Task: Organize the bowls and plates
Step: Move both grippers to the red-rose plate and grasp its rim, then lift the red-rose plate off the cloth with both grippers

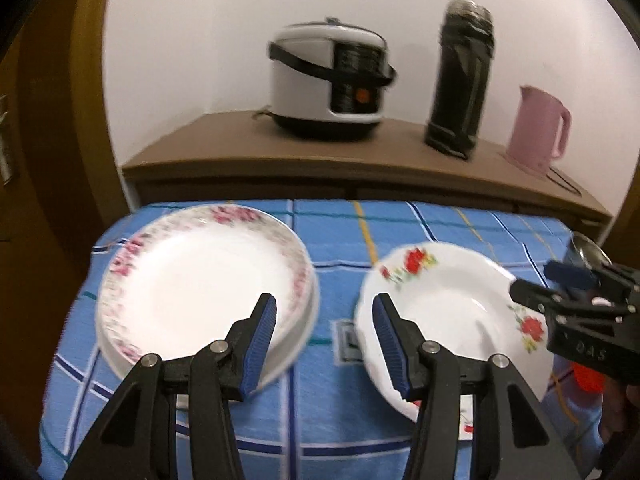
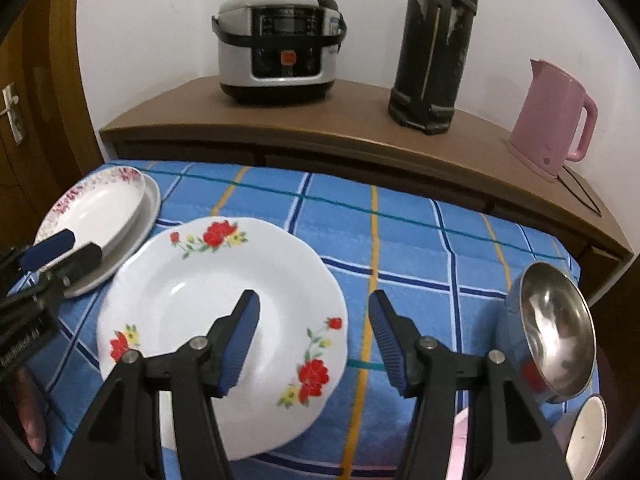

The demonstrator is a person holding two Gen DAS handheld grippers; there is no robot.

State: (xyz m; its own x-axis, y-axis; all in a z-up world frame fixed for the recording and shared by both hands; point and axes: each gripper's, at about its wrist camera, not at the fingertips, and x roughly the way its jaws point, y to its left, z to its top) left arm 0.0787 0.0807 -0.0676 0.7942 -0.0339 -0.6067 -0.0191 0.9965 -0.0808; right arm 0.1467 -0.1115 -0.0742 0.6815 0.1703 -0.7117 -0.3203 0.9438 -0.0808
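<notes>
Lying flat on the blue checked cloth (image 2: 408,240) — the red-flowered plate (image 2: 224,320), white and scalloped, its near edge hiding behind black gripper arms. Sitting to its left, the pink-rimmed plate (image 1: 200,280) stacked on a plainer one, blurred in the left view. Tilting at the cloth's right edge, a steel bowl (image 2: 556,328), partly cut off. Hovering angled down over the plates — left gripper (image 1: 324,336) and right gripper (image 2: 314,334), fingers apart, gripping nothing.

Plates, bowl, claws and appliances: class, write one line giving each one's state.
Red-flowered plate: flat on the cloth, unheld.
Pink-flowered plate: stacked on a plain plate.
Steel bowl: tilted on its side.
Rice cooker: lid closed.
Left claw: open, empty.
Right claw: open, empty.
</notes>
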